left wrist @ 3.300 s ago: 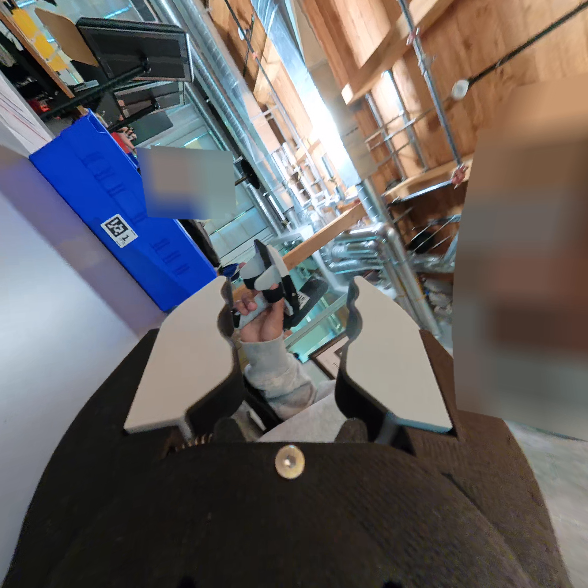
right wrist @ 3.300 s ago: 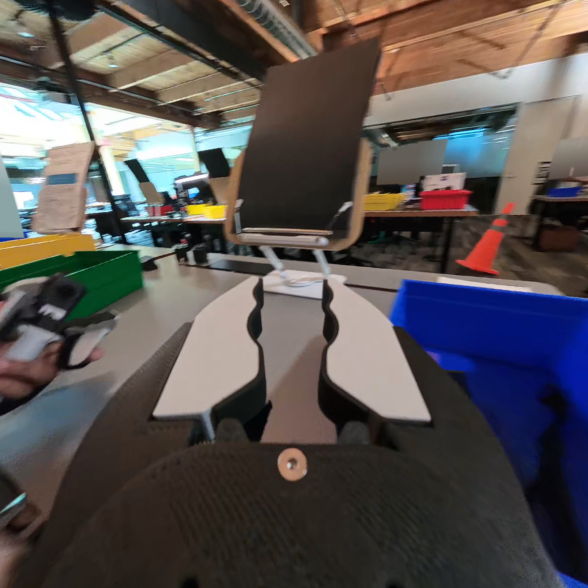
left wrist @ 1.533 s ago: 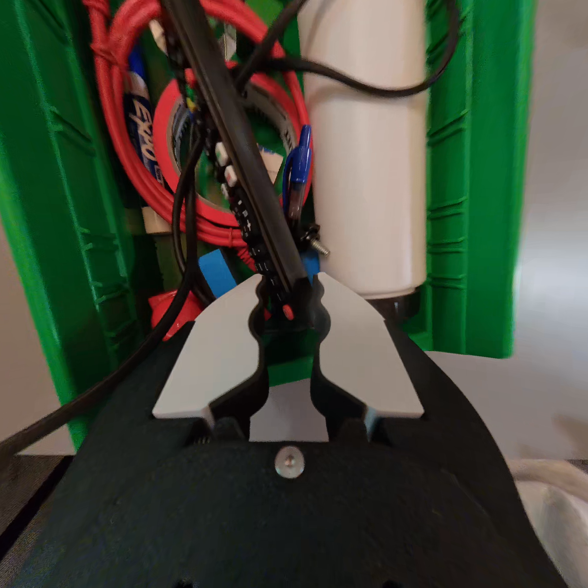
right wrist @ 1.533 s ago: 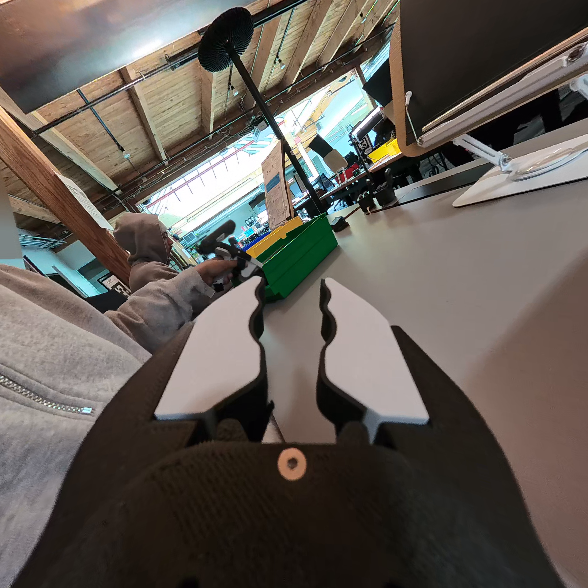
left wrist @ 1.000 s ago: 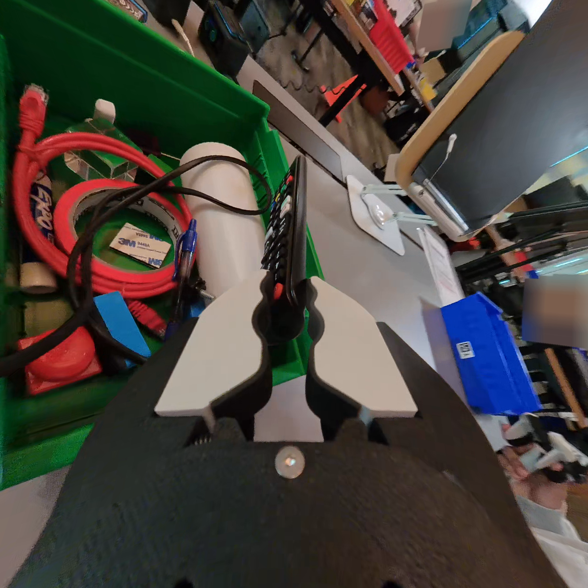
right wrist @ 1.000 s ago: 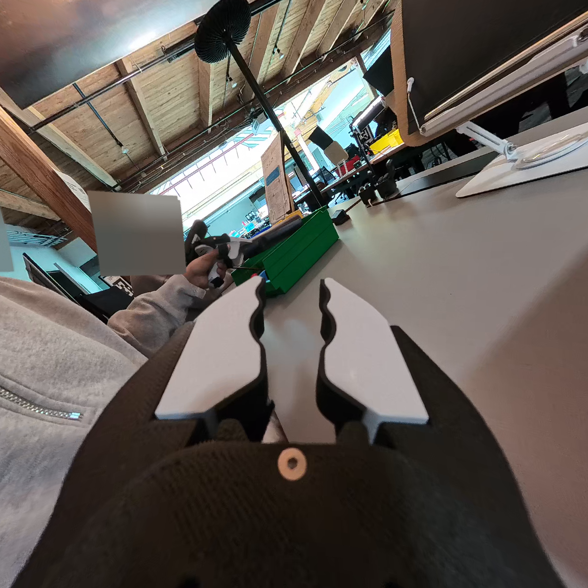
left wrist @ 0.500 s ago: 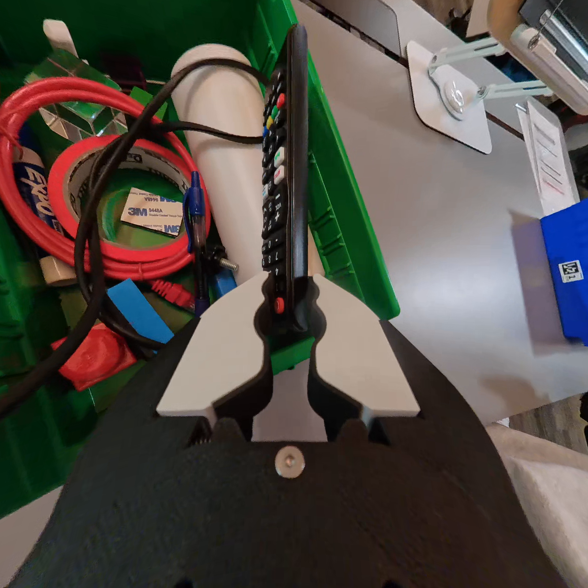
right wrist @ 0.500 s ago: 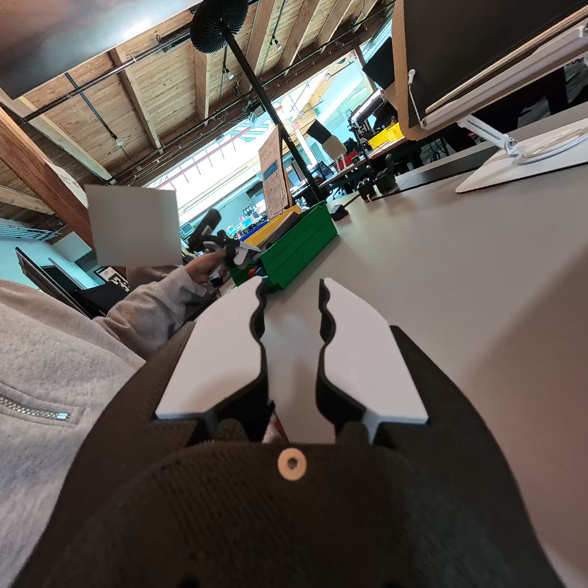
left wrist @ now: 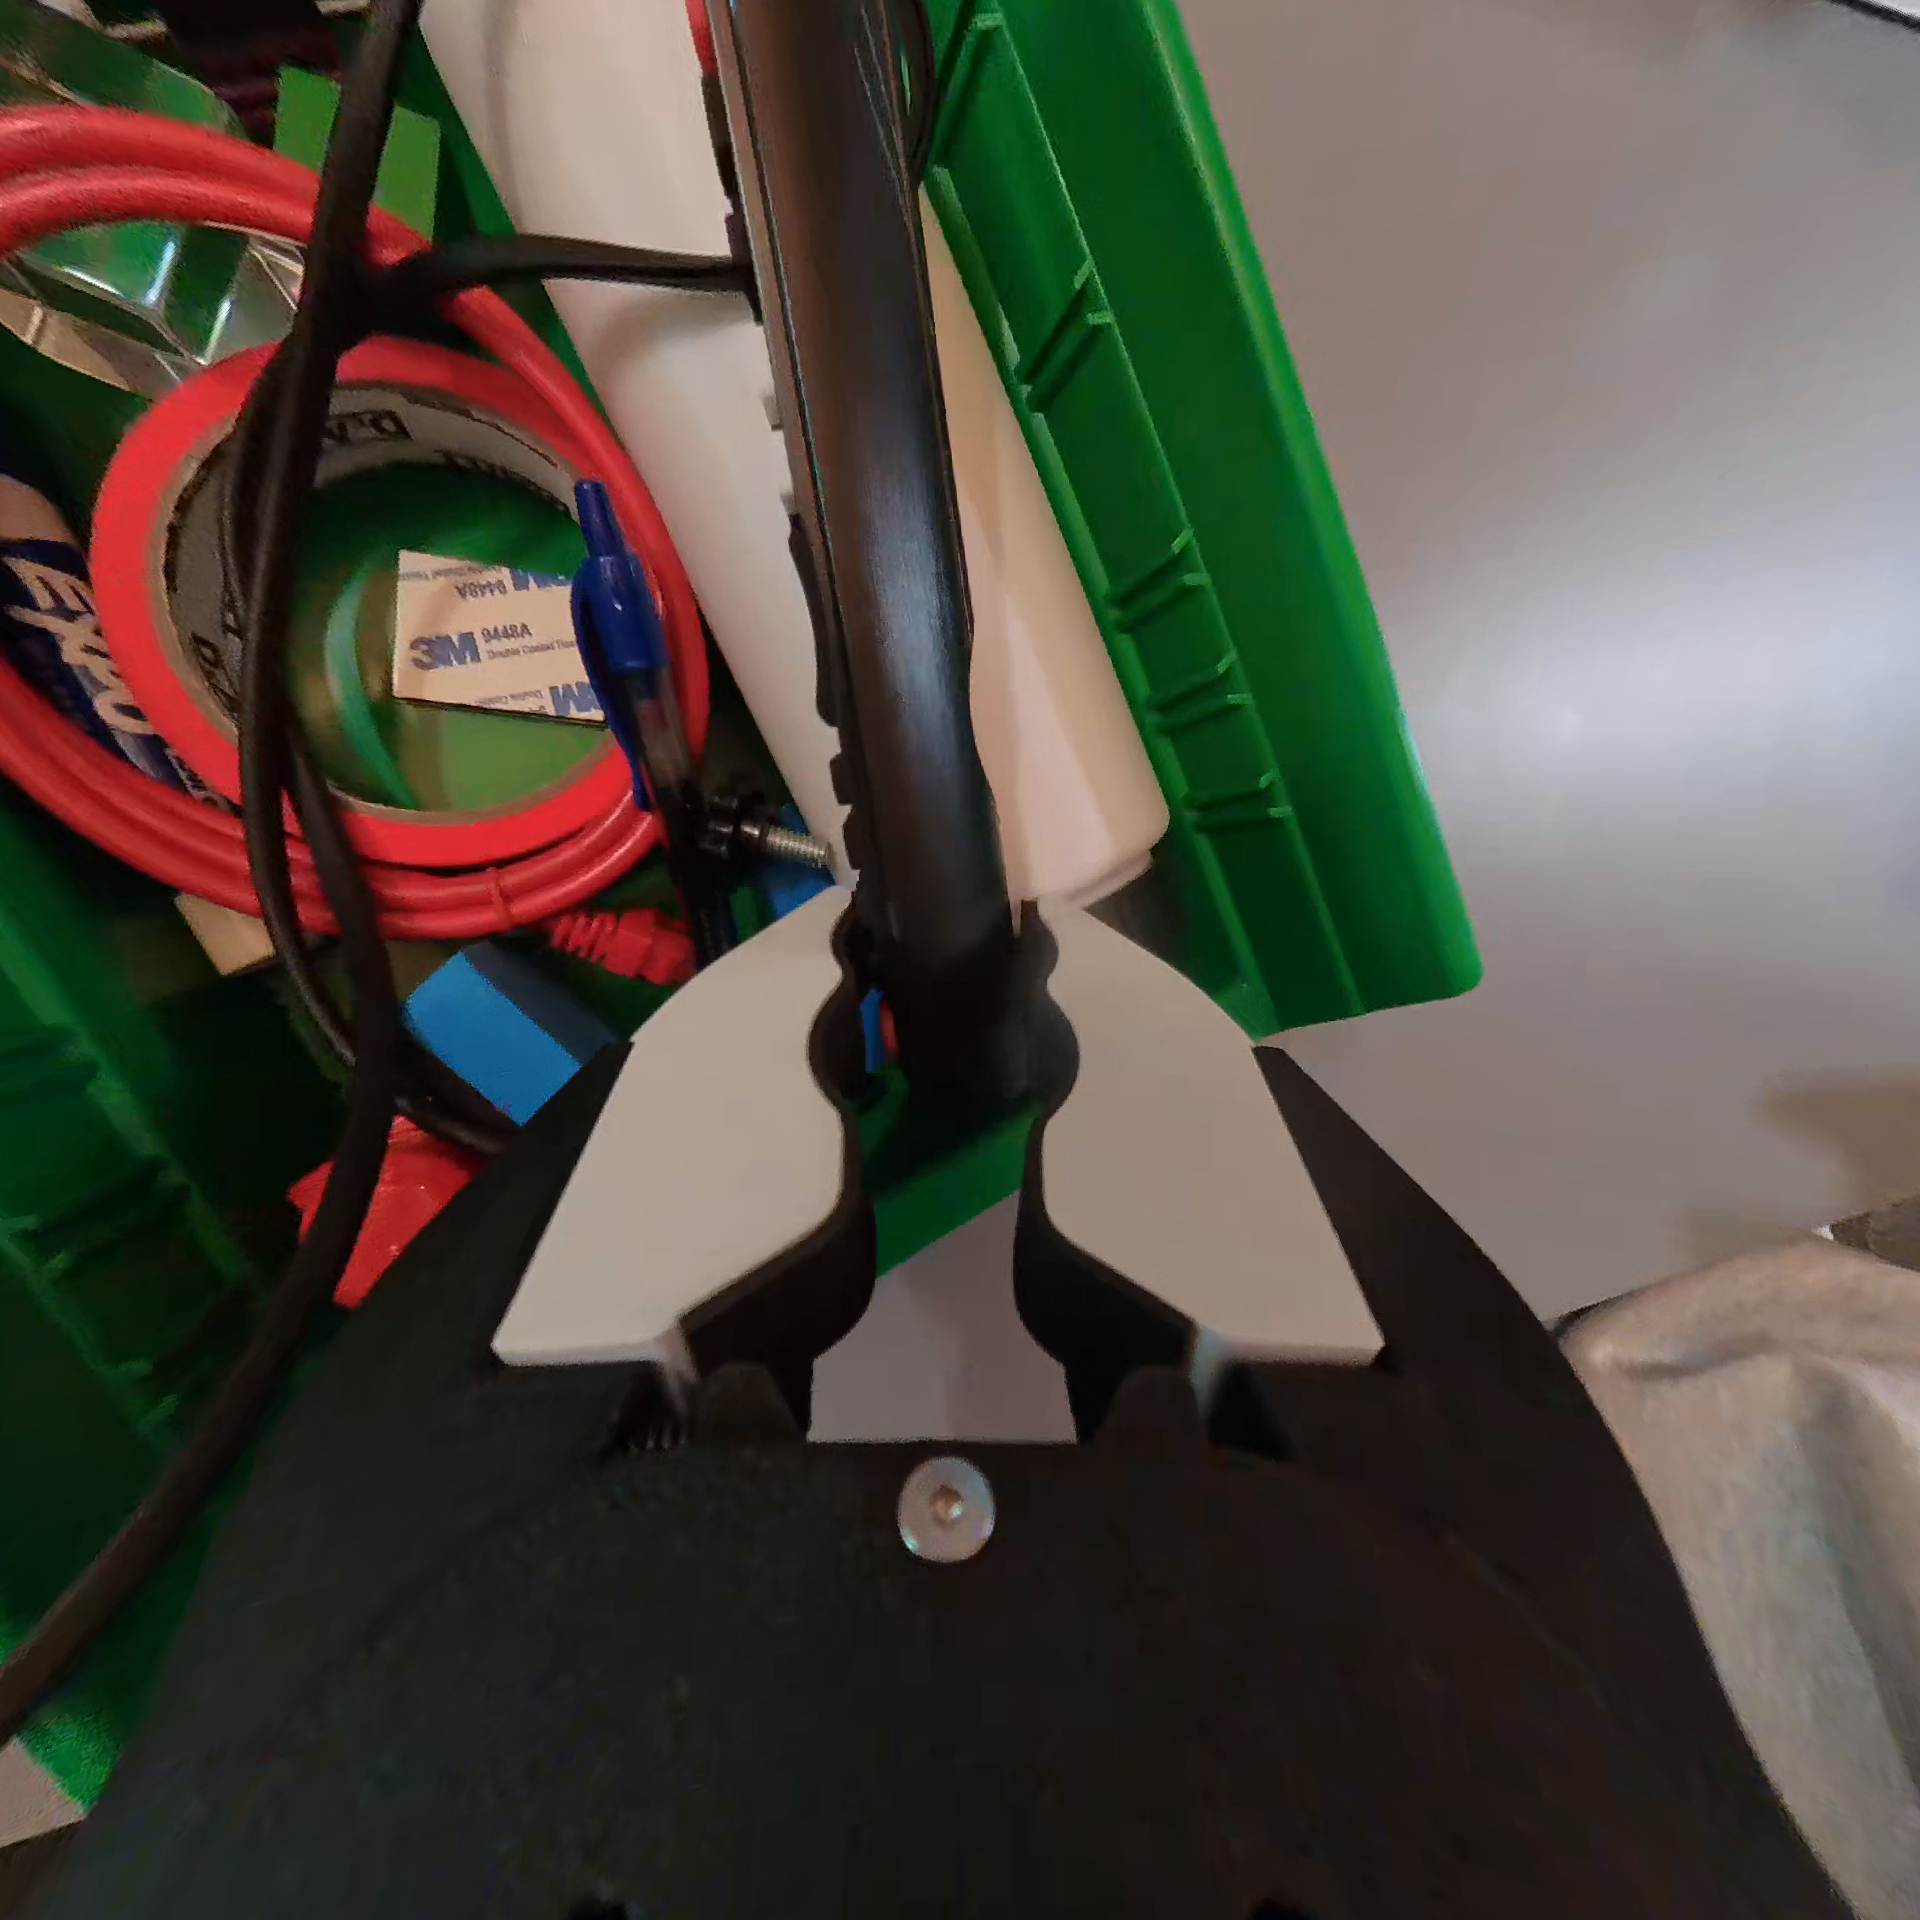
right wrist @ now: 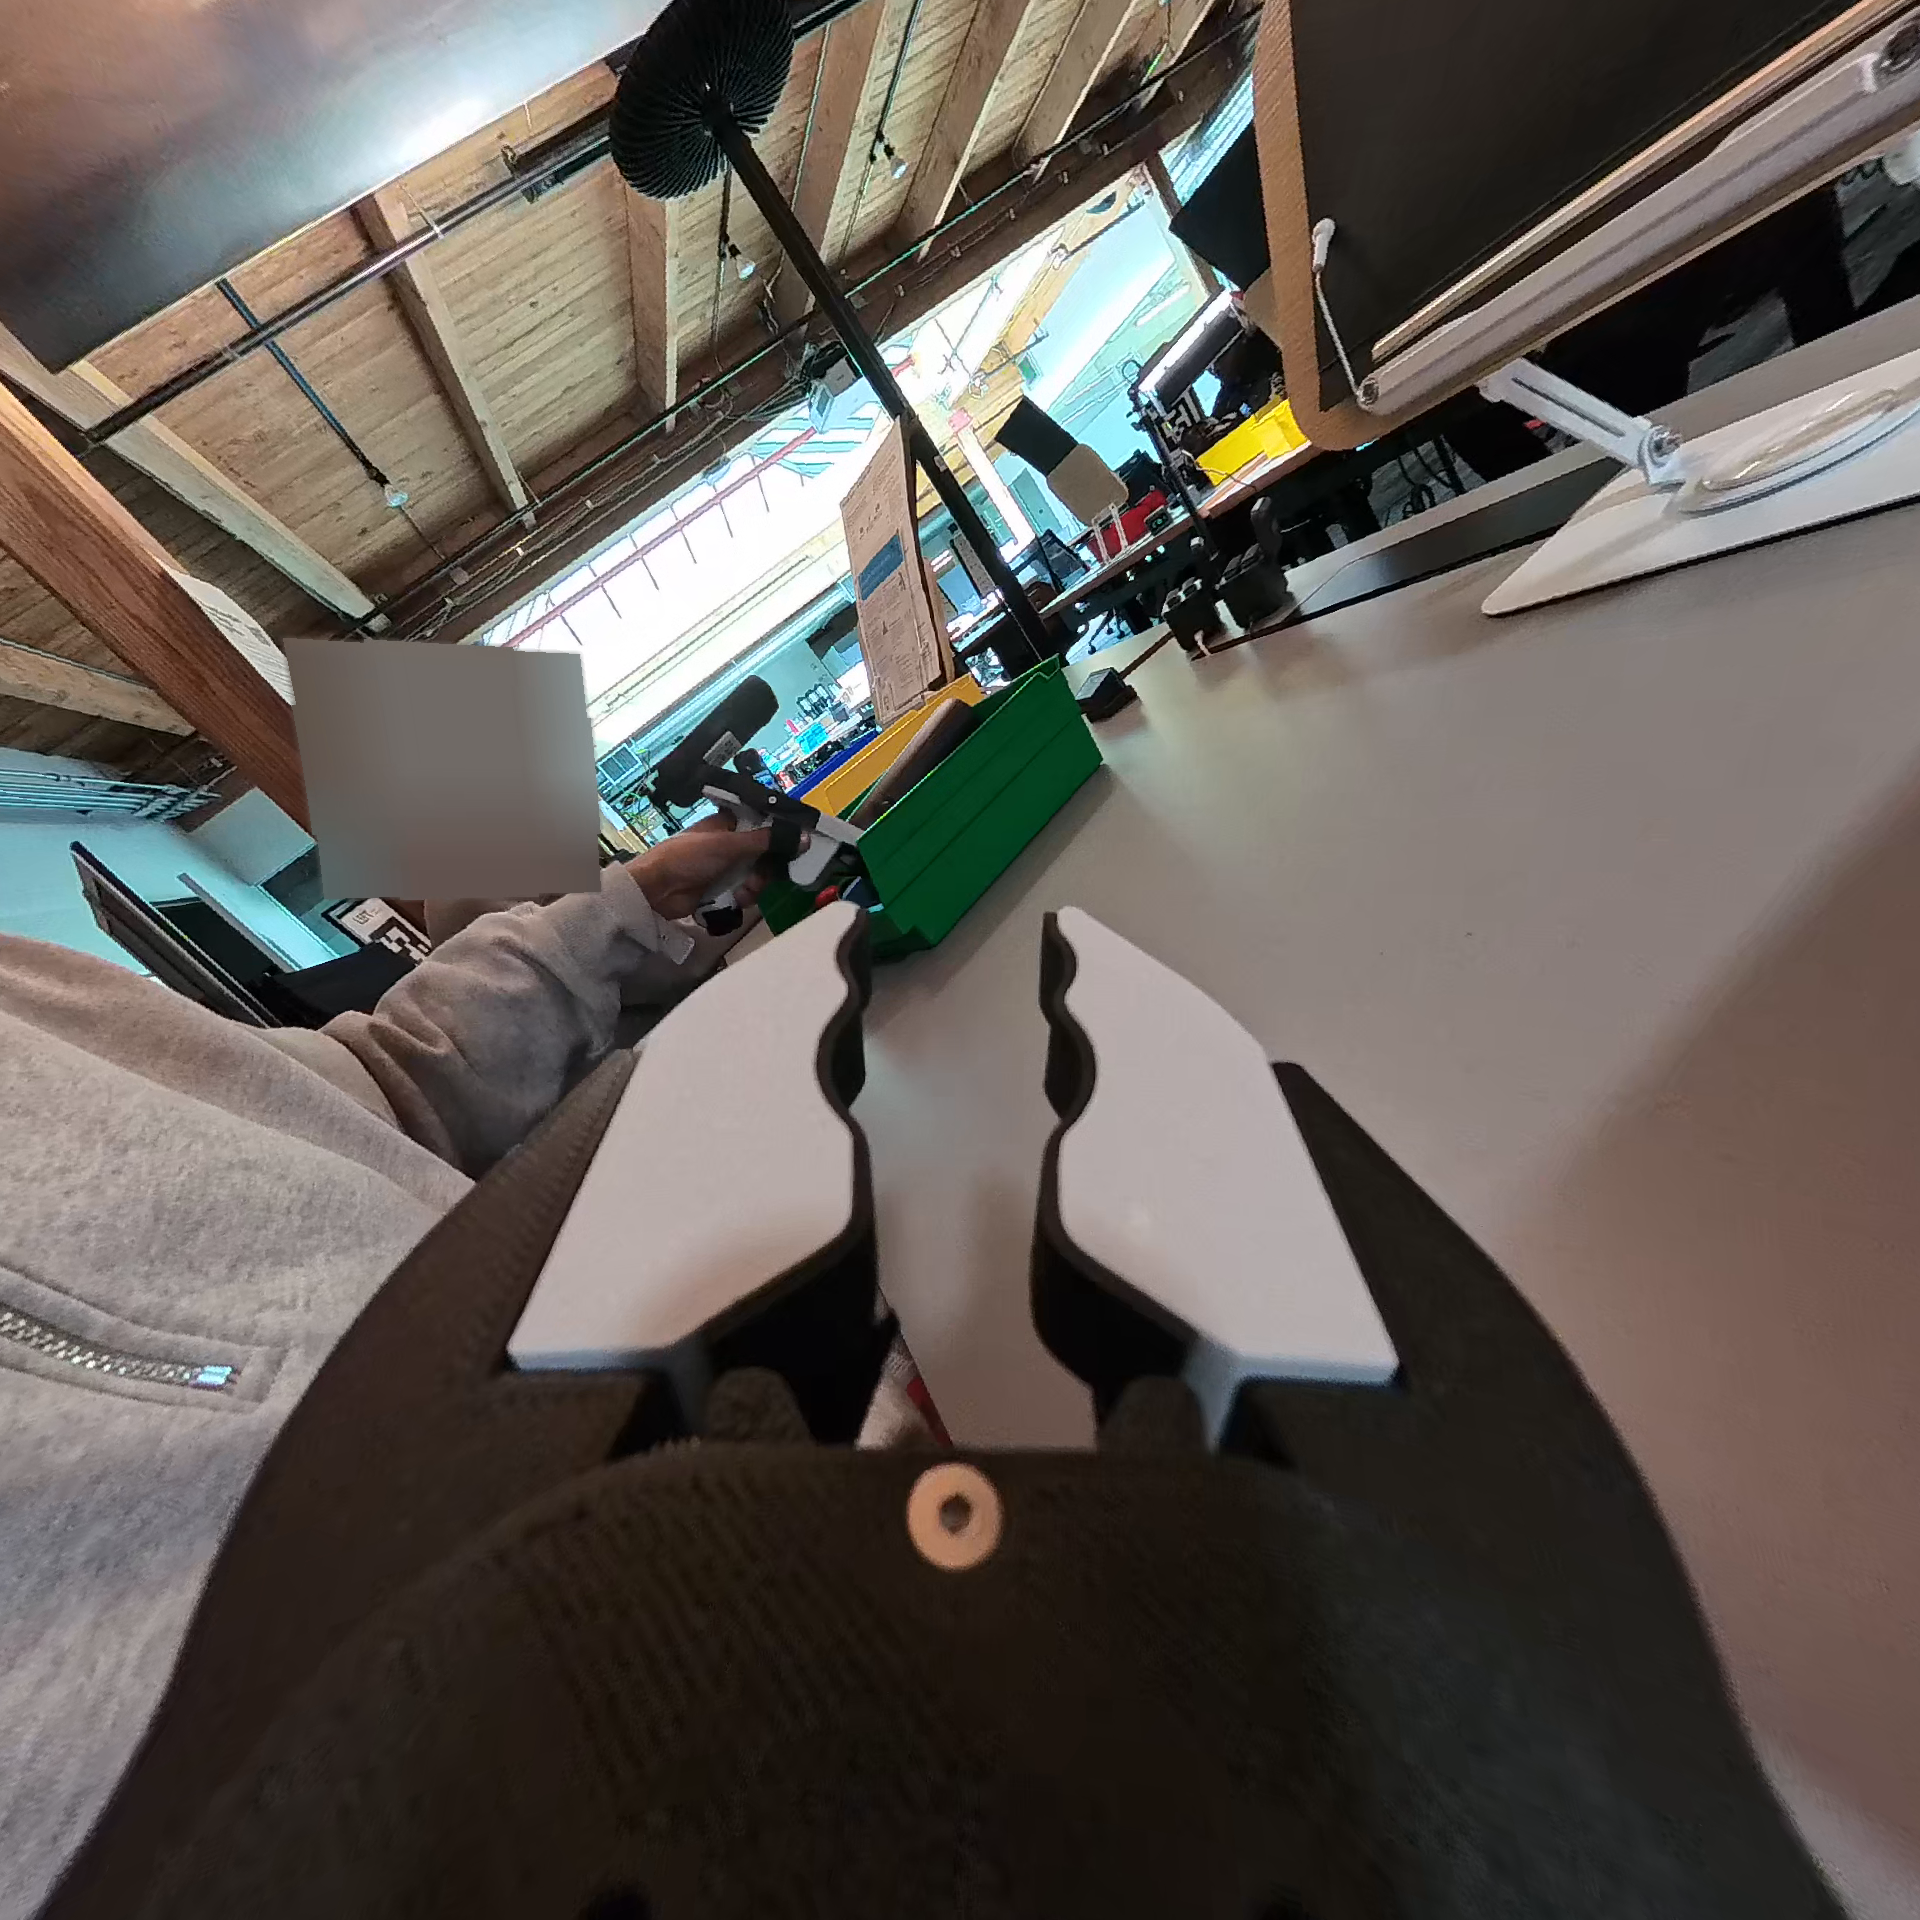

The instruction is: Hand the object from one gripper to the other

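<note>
Left gripper [left wrist: 940,997]: jaws clamped on the near end of one black remote control [left wrist: 894,582]. The remote runs forward from the fingers over the green bin [left wrist: 1174,582], its buttoned face turned left and seen nearly edge-on. Whether its far end rests on the bin contents cannot be told; the top of the frame cuts it off.

Right gripper [right wrist: 951,961]: jaws apart with a moderate gap, holding nothing. It sits low over the grey table [right wrist: 1455,935], well apart from the bin, which shows in this view as a green bin [right wrist: 977,821] farther along the table with the left gripper at its near end.

Bin contents, counted in the left wrist view: one white cylinder [left wrist: 644,343] under and beside the remote; one roll of red tape [left wrist: 395,613]; one coiled red cable [left wrist: 156,821]; one black cable [left wrist: 291,582] crossing the tape roll; one blue pen [left wrist: 623,623]; one blue block [left wrist: 499,1029]; one marker [left wrist: 62,644] at the left edge, partly hidden.

Surroundings: a grey sleeve [right wrist: 499,987] of the person lies left of the right gripper. A monitor stand base [right wrist: 1704,509] sits on the table at far right.
</note>
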`<state>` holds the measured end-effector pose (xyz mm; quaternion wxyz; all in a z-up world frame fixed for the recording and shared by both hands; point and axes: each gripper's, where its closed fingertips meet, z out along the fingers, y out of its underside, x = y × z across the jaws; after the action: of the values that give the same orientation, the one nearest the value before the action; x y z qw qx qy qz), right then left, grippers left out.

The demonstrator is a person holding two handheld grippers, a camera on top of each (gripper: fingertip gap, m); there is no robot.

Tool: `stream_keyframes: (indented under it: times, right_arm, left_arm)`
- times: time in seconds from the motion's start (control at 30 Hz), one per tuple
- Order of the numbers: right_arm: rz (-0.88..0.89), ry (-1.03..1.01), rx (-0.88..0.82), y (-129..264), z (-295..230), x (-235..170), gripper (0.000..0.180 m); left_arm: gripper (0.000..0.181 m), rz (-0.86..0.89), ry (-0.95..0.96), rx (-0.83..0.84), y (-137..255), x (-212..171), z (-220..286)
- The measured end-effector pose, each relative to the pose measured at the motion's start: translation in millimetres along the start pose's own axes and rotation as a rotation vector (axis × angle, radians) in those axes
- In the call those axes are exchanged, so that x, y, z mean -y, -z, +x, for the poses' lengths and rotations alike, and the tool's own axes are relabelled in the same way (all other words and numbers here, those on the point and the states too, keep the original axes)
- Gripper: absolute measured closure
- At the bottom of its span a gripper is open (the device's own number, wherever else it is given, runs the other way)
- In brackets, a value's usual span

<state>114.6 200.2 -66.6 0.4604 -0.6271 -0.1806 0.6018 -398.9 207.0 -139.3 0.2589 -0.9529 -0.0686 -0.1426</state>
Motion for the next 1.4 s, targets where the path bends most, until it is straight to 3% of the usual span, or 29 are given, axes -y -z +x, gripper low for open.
stream_keyframes:
  times: [0.17, 0.27, 0.43, 0.53, 0.7, 0.83, 0.93, 1.07, 1.13, 1.17, 1.23, 1.4]
  right_arm:
    - [0.008, -0.012, -0.009, 1, 3, 1, 0.148]
    - [0.006, -0.016, -0.011, 1, 5, 1, 0.148]
    - [-0.027, -0.01, -0.018, -5, 8, -8, 0.148]
    - [-0.046, 0.02, -0.005, -11, 5, -11, 0.148]
    - [-0.071, 0.118, 0.038, -34, -12, -11, 0.143]
    - [0.052, 0.329, -0.056, -56, -18, 39, 0.117]
    - [0.122, 0.447, -0.054, -75, -36, 82, 0.115]
    - [0.145, 0.481, 0.014, -110, -59, 119, 0.091]
    - [0.128, 0.465, 0.045, -128, -68, 128, 0.088]
    - [0.103, 0.454, 0.065, -137, -72, 129, 0.095]
    - [0.01, 0.411, 0.172, -148, -88, 123, 0.148]
    - [-0.021, 0.297, 0.31, -150, -114, 126, 0.154]
  left_arm:
    - [0.155, 0.146, -0.002, 0.077, 14, 15, -6]
    - [0.157, 0.339, 0.052, 0.003, 38, 36, 6]
    - [0.158, 0.582, 0.023, -0.278, 67, 62, 75]
    - [0.157, 0.684, -0.015, -0.541, 78, 74, 139]
    - [0.157, 0.683, -0.053, -1.015, 64, 69, 253]
    - [0.158, 0.691, -0.022, -1.258, 42, 58, 320]
    - [0.158, 0.646, -0.024, -1.393, 29, 41, 356]
    - [0.157, 0.606, -0.044, -1.497, 26, 15, 385]
    - [0.157, 0.591, -0.085, -1.522, 32, 7, 398]
    - [0.157, 0.595, -0.127, -1.529, 36, 3, 404]
    - [0.157, 0.615, -0.236, -1.517, 43, -6, 415]
    - [0.155, 0.681, -0.338, -1.463, 55, -9, 422]
